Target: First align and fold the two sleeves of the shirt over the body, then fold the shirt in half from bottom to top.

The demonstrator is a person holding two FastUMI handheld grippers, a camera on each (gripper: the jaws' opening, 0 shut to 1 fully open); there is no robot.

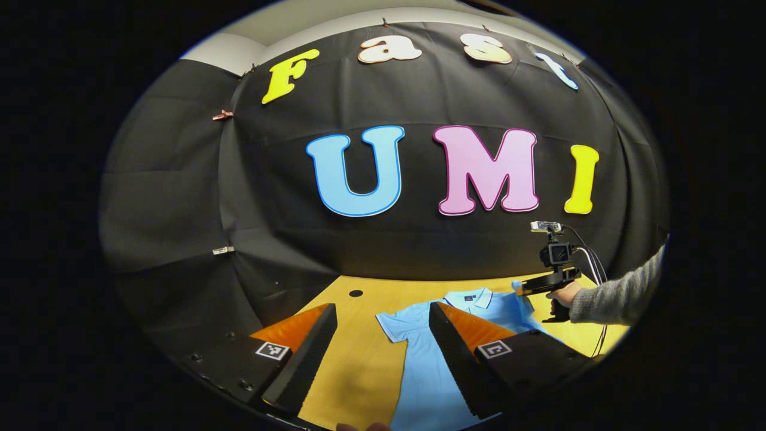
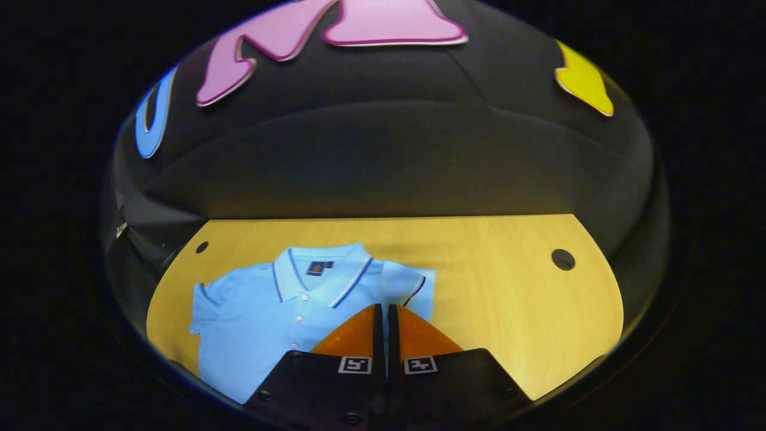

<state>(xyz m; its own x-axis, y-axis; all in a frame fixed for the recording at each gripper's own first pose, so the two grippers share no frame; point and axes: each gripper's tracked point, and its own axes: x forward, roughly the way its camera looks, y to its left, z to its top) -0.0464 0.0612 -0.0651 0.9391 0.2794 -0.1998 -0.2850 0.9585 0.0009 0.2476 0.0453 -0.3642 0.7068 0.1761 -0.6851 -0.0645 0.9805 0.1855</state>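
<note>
One shirt [image 2: 269,311] lies on the table [image 2: 497,287]; right gripper [image 2: 383,314] clenched on its sleeve at 6 o'clock, left gripper [image 1: 383,323] released.

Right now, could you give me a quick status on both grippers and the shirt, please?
Left gripper open above the table. Right gripper shut over the shirt's right sleeve; grip unclear. Shirt flat, left sleeve spread. Nothing in the way.

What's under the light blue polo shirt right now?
The light blue polo shirt lies flat on the yellow wooden table. Bare tabletop surrounds it; whatever the cloth covers is hidden. The right gripper hangs over its sleeve.
</note>
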